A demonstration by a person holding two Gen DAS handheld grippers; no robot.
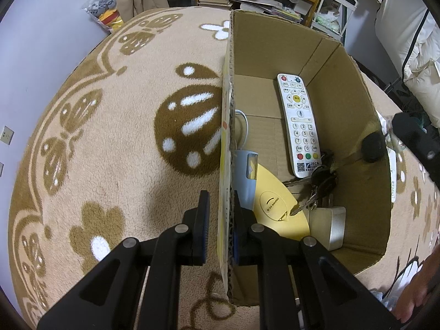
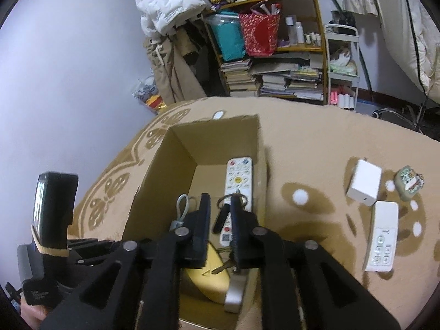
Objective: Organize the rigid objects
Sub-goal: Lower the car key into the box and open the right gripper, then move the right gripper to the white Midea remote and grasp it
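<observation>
An open cardboard box [image 1: 343, 88] stands on the patterned blanket. Inside lie a white remote [image 1: 298, 122], a bunch of keys [image 1: 323, 176], a yellow oval device [image 1: 275, 206], a blue-grey item [image 1: 246, 176] and a silver block [image 1: 331, 227]. My left gripper [image 1: 221, 206] is shut on the box's left wall [image 1: 227, 126]. My right gripper [image 2: 218, 209] is open above the box [image 2: 176, 162], its fingers either side of the keys [image 2: 221, 217], with the remote [image 2: 238, 177] beyond.
On the blanket right of the box lie a white charger block [image 2: 364, 183], a small white remote [image 2: 382, 236] and a small patterned case [image 2: 409, 183]. Shelves of books [image 2: 275, 79] and a white cart [image 2: 342, 68] stand behind.
</observation>
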